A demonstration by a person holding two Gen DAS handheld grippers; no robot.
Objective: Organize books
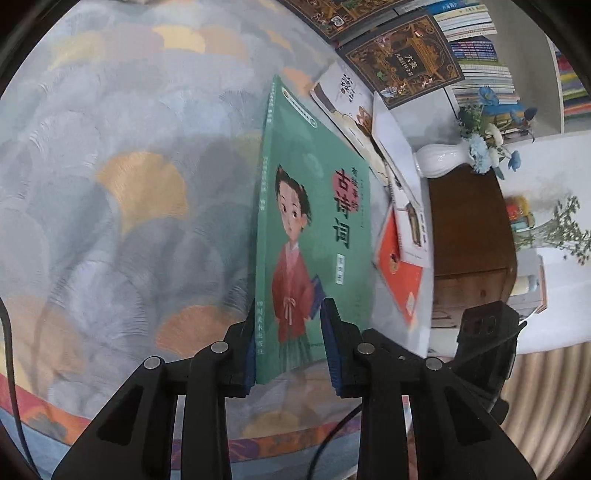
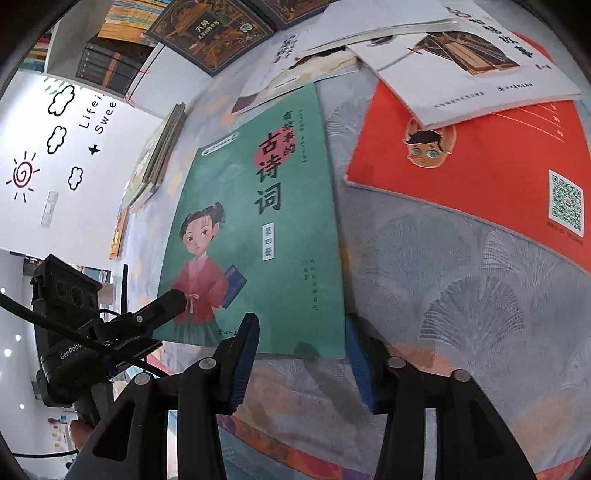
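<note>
A tablecloth (image 1: 122,177) patterned with grey, blue and orange fan shapes covered the whole work surface, with a red and blue border along the near edge. Past it stood a white wall with drawn clouds (image 2: 61,99), a spiral sun (image 2: 21,174) and some lettering. A white bookshelf (image 1: 476,51) sat at the back, its compartments packed tight with rows of thin spines. A white vase (image 1: 439,162) held blue and white flowers, resting on a dark wooden cabinet (image 1: 469,229).

And there was the green book (image 1: 314,229), girl in a red robe on the cover, lying on the cloth with its near left corner lifted. The left gripper (image 1: 290,354) had that spine edge between its blue pads, jaws drawn in narrow and pinching it. The right gripper (image 2: 301,363) stood at the book's near right corner, jaws parted, one pad over the cover and the other off the edge, not pressing. Just beside the green book lay an orange book (image 2: 480,177), with a white booklet (image 2: 480,70) overlapping its far end. Dark ornate books (image 2: 210,33) lay further back near the shelf.
</note>
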